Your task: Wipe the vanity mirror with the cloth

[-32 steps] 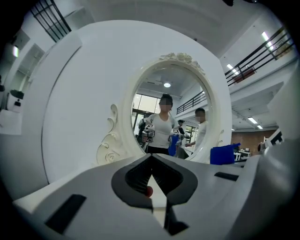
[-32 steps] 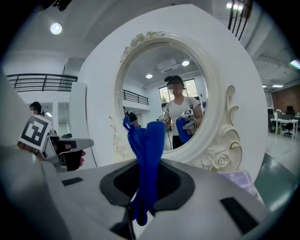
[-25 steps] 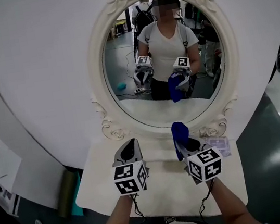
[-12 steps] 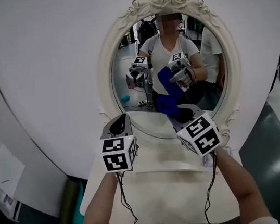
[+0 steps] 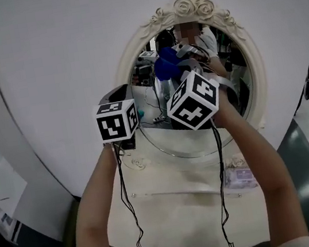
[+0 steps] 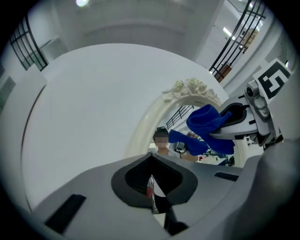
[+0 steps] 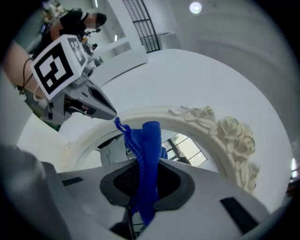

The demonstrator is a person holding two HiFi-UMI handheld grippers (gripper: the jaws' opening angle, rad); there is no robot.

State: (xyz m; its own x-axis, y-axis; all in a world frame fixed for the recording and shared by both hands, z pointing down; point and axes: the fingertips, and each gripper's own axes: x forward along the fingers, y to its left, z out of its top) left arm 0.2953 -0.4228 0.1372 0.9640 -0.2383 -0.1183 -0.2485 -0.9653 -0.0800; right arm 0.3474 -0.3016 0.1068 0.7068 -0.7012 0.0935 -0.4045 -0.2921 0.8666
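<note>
Right hand-held gripper (image 7: 140,187) clamped on blue cloth (image 7: 146,154); the cloth stands up out of the jaws. Cloth is at the upper left part of the vanity mirror (image 5: 196,3) glass, just below the rose-carved top of the frame. In the left gripper view the cloth and its reflection nearly meet; actual contact unclear. Left hand-held gripper (image 6: 152,187): jaws narrow, almost together, nothing between them. It hangs left of the right one, near the mirror's left rim. Mirror stands at the far edge of a white counter (image 5: 180,209).
</note>
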